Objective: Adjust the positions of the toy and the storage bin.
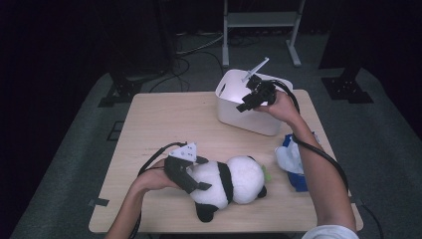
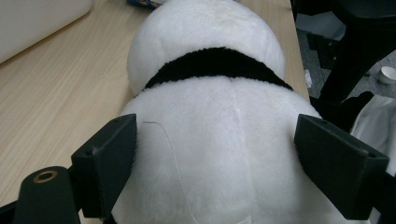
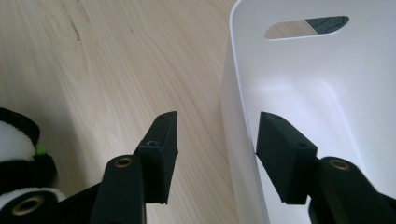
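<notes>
I have a claw in each hand. My left claw (image 1: 196,174) is down on the wooden table (image 1: 164,119), and it is pinching the soft panda toy (image 1: 234,180). One black jaw presses on each side of its white furry body. In the left gripper view the panda (image 2: 210,116) sits right between my two jaws, with its black band across the fur a bit farther up. The panda lies on its side near my edge of the table, with a black foot sticking out toward me.

My right claw (image 1: 245,105) is up at the white bin (image 1: 249,122), which stands at the far right part of the table. In the right gripper view, this claw (image 3: 215,140) is spread, and the thin wall of the bin (image 3: 236,154) stands in the gap between the jaws. One jaw is outside the bin and one is inside. I cannot tell if the jaws touch the wall.

The inside of the bin that I can see is plain white, with a long handle hole (image 3: 306,27) high in the far wall.

A blue and white bag (image 1: 293,159) lies on the table, just beside the bin and near the panda's head.
</notes>
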The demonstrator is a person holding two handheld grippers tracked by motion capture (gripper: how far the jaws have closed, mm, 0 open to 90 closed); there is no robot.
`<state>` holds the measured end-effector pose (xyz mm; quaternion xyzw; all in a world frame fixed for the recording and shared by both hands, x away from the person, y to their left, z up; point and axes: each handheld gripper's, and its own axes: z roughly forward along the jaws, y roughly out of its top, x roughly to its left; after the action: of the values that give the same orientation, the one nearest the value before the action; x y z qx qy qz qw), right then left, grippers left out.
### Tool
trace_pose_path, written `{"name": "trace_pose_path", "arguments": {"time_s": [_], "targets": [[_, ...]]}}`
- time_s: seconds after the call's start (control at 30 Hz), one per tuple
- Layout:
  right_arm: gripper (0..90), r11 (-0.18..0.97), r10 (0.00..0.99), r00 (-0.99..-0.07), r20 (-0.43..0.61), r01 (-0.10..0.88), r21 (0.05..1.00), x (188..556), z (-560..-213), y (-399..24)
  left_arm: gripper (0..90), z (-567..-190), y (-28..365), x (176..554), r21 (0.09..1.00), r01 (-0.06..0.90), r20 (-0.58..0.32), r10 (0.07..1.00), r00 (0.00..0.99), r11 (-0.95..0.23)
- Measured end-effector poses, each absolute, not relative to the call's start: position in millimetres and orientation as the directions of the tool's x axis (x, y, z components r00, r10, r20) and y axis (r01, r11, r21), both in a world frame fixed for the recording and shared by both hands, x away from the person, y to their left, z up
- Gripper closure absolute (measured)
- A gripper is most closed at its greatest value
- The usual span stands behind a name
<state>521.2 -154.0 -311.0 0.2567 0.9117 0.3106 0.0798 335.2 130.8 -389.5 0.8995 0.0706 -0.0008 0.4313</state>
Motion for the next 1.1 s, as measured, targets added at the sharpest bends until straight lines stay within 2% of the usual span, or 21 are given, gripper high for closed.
{"name": "trace_pose_path", "arguments": {"time_s": [0.53, 0.73, 0.9, 1.1], "targets": [[66.1, 0.724, 0.516, -0.855, -0.05, 0.404, 0.559, 529, -325, -145, 13.7, -390, 132, 336, 0.775, 0.133, -0.068, 0.127, 0.99, -0.618], [79.1, 0.735, 0.498, -0.866, -0.048, 0.392, 0.554, 531, -326, -143, 13.7, -390, 133, 336, 0.775, 0.134, -0.07, 0.127, 0.989, -0.618], [85.6, 0.747, 0.483, -0.874, -0.046, 0.384, 0.543, 532, -327, -141, 13.7, -390, 133, 336, 0.774, 0.136, -0.071, 0.129, 0.989, -0.618], [86.7, 0.765, 0.442, -0.896, -0.045, 0.351, 0.54, 525, -326, -139, 13.6, -390, 132, 336, 0.773, 0.137, -0.072, 0.129, 0.989, -0.62]]}}
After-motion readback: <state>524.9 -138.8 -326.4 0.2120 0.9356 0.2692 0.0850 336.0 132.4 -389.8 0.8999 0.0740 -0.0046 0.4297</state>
